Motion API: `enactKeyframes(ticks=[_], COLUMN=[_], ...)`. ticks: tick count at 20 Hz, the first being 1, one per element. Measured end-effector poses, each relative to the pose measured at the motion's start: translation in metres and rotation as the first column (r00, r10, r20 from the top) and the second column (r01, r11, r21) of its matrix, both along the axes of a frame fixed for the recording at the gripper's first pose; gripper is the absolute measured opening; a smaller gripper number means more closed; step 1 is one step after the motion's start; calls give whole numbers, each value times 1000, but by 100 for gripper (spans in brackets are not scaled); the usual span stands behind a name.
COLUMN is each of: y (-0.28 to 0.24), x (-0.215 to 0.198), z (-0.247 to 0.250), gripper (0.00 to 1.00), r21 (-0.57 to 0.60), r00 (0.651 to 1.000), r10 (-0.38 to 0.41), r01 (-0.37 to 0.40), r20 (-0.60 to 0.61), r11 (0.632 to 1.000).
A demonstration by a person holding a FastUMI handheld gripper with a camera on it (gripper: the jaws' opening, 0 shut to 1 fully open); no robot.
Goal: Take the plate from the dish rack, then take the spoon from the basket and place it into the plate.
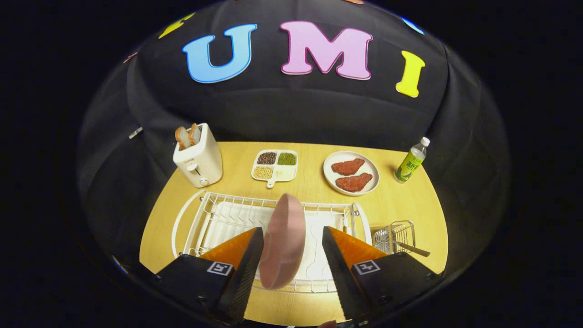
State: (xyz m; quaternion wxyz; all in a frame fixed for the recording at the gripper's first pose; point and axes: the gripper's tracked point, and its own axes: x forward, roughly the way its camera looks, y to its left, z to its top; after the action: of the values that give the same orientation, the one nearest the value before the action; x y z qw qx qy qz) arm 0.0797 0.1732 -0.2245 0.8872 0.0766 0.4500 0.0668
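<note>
Gripper spread wide; I read a clear gap between the right finger and the plate, while the left fingertip sits right at the plate's rim, contact uncertain. No grip on it that I can confirm.

Plate: pink, standing on edge in the white wire dish rack, between the fingers, leaning slightly toward 1 o'clock.

Basket: small wire one, at 3 o'clock from the rack, touching or just beside its end. Spoon lies in it, handle poking out toward 4 o'clock.

Beyond the rack, on the wooden table: toaster with two bread slices at 11 o'clock, divided dish of grains at 12, white plate with two red meat pieces at 1, green-labelled bottle at 2.
</note>
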Motion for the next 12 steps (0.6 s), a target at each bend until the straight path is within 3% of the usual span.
enactKeyframes(ticks=[5, 7, 12], y=[3, -6, -6], x=[1, -4, 5], z=[-49, -57, -53], gripper=[56, 33, 24], r21=[-102, -162, -229], r00=[994, 988, 988], r10=[-35, -84, -86], r01=[24, 62, 56], r20=[-103, -128, -126], r11=[995, 985, 972])
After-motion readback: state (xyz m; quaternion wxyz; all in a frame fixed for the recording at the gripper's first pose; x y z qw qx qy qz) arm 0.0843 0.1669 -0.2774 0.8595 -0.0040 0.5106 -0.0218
